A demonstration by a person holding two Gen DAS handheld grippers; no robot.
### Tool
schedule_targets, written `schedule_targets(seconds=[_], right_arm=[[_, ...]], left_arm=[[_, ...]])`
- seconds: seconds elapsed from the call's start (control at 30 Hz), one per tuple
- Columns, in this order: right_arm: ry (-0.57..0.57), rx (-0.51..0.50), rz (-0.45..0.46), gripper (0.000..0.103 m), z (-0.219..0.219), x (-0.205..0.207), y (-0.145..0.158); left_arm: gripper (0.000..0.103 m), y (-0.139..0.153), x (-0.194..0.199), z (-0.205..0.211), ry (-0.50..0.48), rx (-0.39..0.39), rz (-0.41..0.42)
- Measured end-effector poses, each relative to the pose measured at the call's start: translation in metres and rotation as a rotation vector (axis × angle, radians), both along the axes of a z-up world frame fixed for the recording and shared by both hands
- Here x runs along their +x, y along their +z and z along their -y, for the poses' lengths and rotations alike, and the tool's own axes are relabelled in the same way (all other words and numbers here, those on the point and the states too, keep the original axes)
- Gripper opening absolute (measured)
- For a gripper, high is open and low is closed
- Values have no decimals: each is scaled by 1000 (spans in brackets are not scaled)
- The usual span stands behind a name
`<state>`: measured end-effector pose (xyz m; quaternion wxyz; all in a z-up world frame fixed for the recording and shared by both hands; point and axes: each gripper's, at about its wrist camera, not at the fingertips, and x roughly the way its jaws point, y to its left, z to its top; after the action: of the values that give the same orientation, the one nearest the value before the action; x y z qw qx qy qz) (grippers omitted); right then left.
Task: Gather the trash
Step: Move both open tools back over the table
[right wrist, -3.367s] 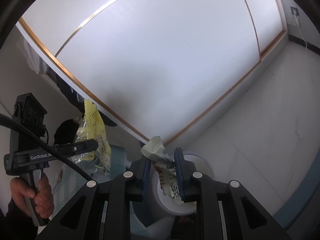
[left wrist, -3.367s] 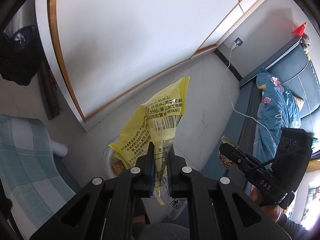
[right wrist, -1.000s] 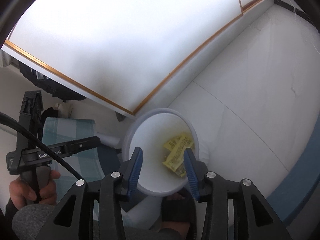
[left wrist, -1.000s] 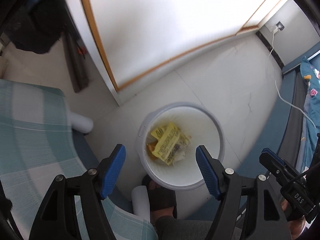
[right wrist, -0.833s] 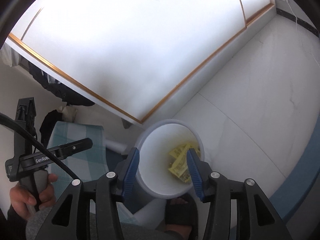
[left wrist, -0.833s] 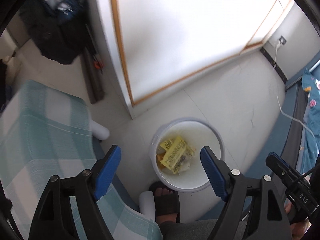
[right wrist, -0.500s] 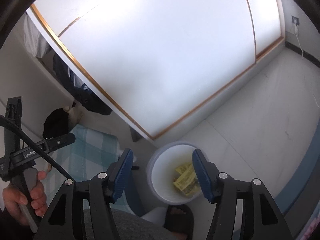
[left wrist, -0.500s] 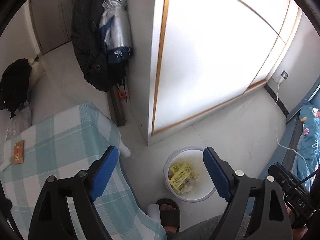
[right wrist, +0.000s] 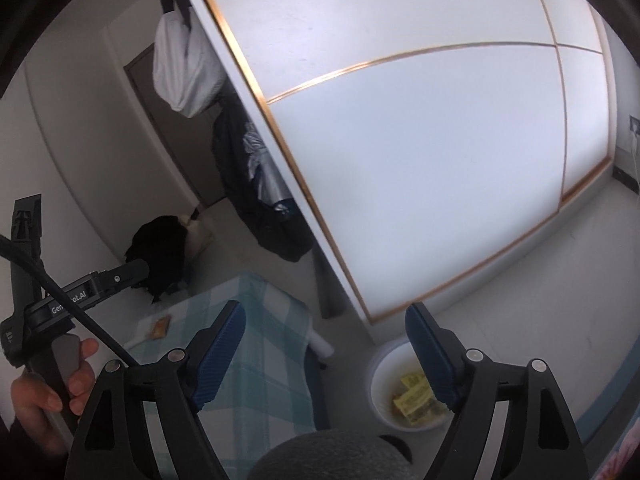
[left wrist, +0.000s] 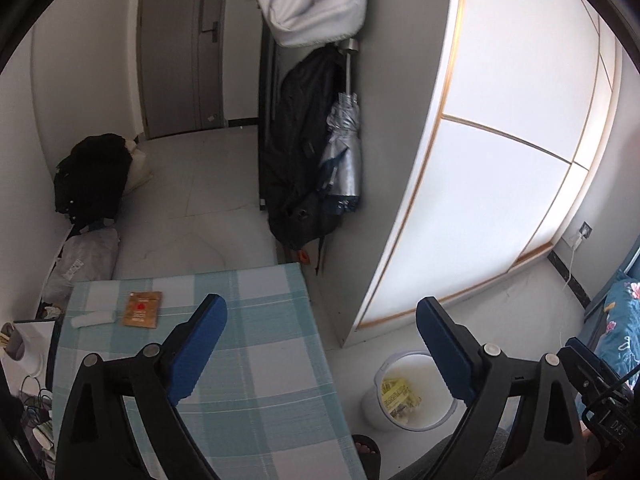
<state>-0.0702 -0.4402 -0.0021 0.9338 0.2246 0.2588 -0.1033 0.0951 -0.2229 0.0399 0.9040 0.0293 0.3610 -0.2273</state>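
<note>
Left wrist view shows us the white trash bin (left wrist: 414,394) on the pale floor (left wrist: 208,184), low and right of centre, with yellow wrappers (left wrist: 396,394) lying inside it against the near wall. From the right wrist view the same bin (right wrist: 380,364) sits partly behind one blue pad, the yellow wrappers (right wrist: 412,398) visible at its bottom.

Just left of the bin stands the worktop (left wrist: 256,344), covered in a teal and white checked cloth. On its far left part lie a brown packet (left wrist: 142,309) and, just beside it, a small white roll (left wrist: 93,317); both are well apart from the bin.

Our left gripper (left wrist: 320,350) has its jaws opening, spread wide with nothing between the blue pads. Our right gripper (right wrist: 324,354) is likewise opening and carries nothing; its pads frame the worktop edge and the bin. In the right wrist view a hand (right wrist: 52,388) grasps the handle of the left gripper at the lower left.

Beyond the worktop a white sliding wardrobe door (left wrist: 500,160) with gold trim rises, and beside it hang a dark jacket (left wrist: 296,168) and a folded silver umbrella (left wrist: 344,160). A sandalled foot (left wrist: 366,450) shows near the bin.
</note>
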Motion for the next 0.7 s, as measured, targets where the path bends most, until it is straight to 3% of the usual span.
schedule_targets(seconds=[0.33, 0.7], right_arm=[[177, -76, 49, 93, -92, 31, 25], [369, -81, 19, 94, -188, 87, 7]], left_arm=[[96, 4, 0, -102, 188, -49, 20], [96, -30, 21, -179, 345, -32, 5]])
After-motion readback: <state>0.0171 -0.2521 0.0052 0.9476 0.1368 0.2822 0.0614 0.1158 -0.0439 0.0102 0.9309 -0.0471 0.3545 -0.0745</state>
